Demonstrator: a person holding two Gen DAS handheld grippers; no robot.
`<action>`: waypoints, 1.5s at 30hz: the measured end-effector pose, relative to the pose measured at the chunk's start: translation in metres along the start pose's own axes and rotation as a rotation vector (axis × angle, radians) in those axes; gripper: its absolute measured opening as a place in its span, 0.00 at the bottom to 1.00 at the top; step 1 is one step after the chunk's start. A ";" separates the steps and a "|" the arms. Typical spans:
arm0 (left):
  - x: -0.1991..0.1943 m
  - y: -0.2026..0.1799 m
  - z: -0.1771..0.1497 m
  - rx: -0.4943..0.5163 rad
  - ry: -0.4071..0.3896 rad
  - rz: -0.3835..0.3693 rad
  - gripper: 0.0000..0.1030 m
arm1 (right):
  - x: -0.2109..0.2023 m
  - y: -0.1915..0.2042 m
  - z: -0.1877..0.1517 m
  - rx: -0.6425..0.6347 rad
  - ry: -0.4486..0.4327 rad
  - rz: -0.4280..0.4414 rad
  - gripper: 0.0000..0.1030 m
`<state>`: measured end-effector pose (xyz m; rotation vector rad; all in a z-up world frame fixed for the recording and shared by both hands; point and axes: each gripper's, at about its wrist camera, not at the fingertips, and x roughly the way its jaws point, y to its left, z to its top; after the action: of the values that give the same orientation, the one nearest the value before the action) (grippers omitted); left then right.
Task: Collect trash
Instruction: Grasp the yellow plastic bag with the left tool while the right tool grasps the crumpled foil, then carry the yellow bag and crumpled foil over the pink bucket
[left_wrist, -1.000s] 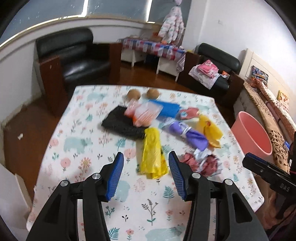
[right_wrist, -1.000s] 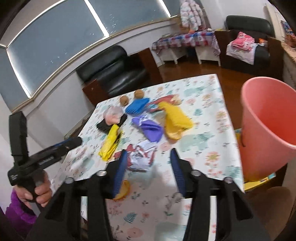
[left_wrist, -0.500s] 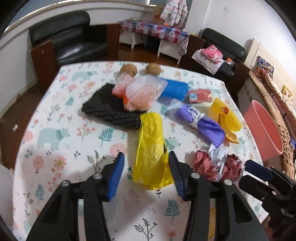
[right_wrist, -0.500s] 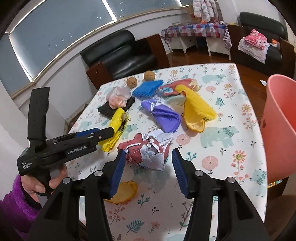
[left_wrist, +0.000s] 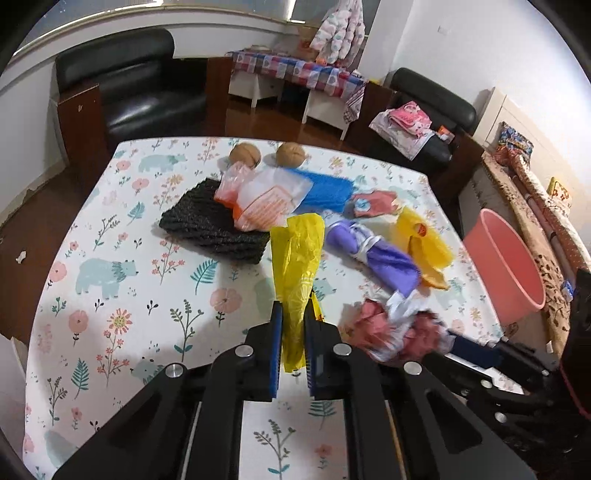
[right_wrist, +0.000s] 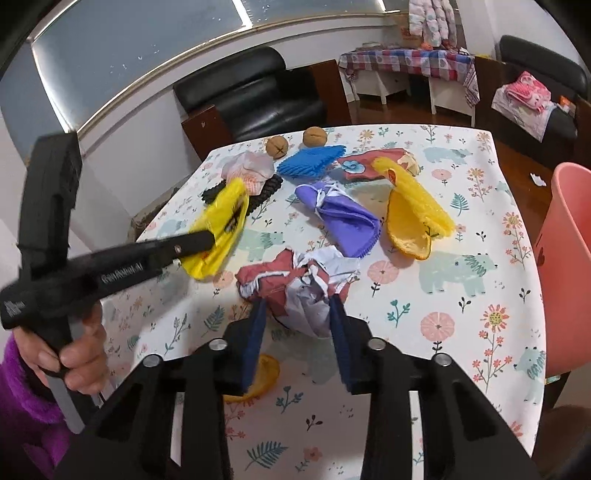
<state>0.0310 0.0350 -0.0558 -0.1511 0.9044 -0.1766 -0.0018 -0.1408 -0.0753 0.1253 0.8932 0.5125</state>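
**Both tools closing on trash, bucket waiting at the worktop's edge**

The left tool (left_wrist: 293, 332) is closing, and its blue pads already pinch the near end of the yellow plastic bag (left_wrist: 297, 258), which lies lengthwise on the flowered worktop (left_wrist: 110, 266). The right tool (right_wrist: 297, 325) is closing too, its pads set either side of the crumpled red-and-white wrapper (right_wrist: 295, 277) and pressing its flanks.

To do this step well, I would let each grip finish before lifting. The bag is thin and slippery, so a pinch on bunched film should hold better than one on a single layer. The wrapper is springy and loose; squeezing across its thick middle should keep scraps from dropping out. Lift straight up, clear of the purple cloth (right_wrist: 343, 218) and the orange peel (right_wrist: 406, 232) nearby, then carry both to the pink bucket (right_wrist: 569, 258) standing beside the worktop's right side.

Writing: white lettering runs along the left tool's black body in the right wrist view, blurred, seemingly a maker's name beginning "Gen". The yellow bag bears a faint print I cannot read.
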 end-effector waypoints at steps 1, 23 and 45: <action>-0.003 -0.001 0.001 0.003 -0.007 -0.002 0.09 | -0.002 0.000 0.000 -0.002 -0.003 0.004 0.18; -0.027 -0.112 0.049 0.146 -0.149 -0.059 0.09 | -0.118 -0.082 0.025 0.214 -0.335 -0.238 0.16; 0.012 -0.236 0.055 0.317 -0.112 -0.192 0.09 | -0.150 -0.165 0.010 0.368 -0.421 -0.443 0.16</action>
<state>0.0613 -0.1948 0.0168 0.0471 0.7396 -0.4826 -0.0100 -0.3556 -0.0137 0.3474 0.5669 -0.0978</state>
